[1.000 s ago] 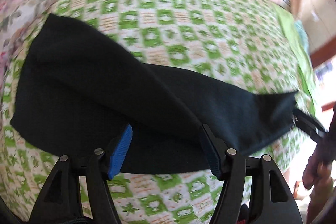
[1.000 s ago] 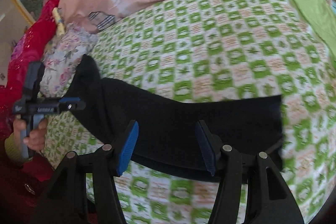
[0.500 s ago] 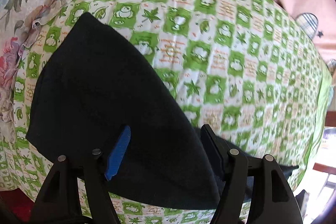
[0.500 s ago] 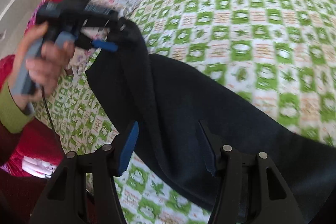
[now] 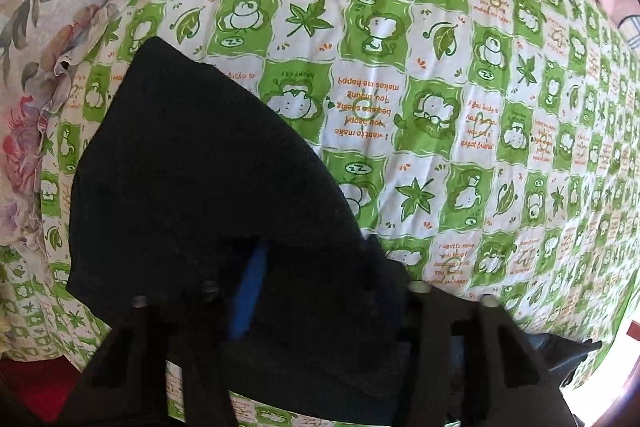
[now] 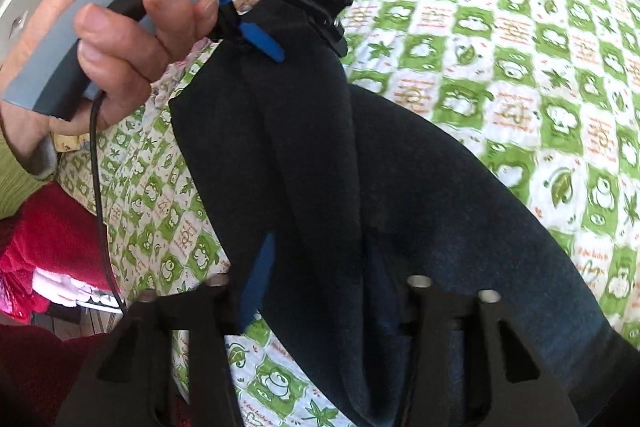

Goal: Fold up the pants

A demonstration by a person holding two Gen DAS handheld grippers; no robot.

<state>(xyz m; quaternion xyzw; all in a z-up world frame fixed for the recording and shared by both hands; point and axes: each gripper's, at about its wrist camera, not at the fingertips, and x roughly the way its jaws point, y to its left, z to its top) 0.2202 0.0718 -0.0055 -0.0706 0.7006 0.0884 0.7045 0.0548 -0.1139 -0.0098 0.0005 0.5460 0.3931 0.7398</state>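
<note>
Both my hands have swung in over the pants, left gripper and right gripper now closing on fabric so I can carry the fold across the bedsheet.

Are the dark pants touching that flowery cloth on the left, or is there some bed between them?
Apart. In the left wrist view a strip of the green checked sheet shows between the pants and the floral cloth along the pants' left edge.
</note>
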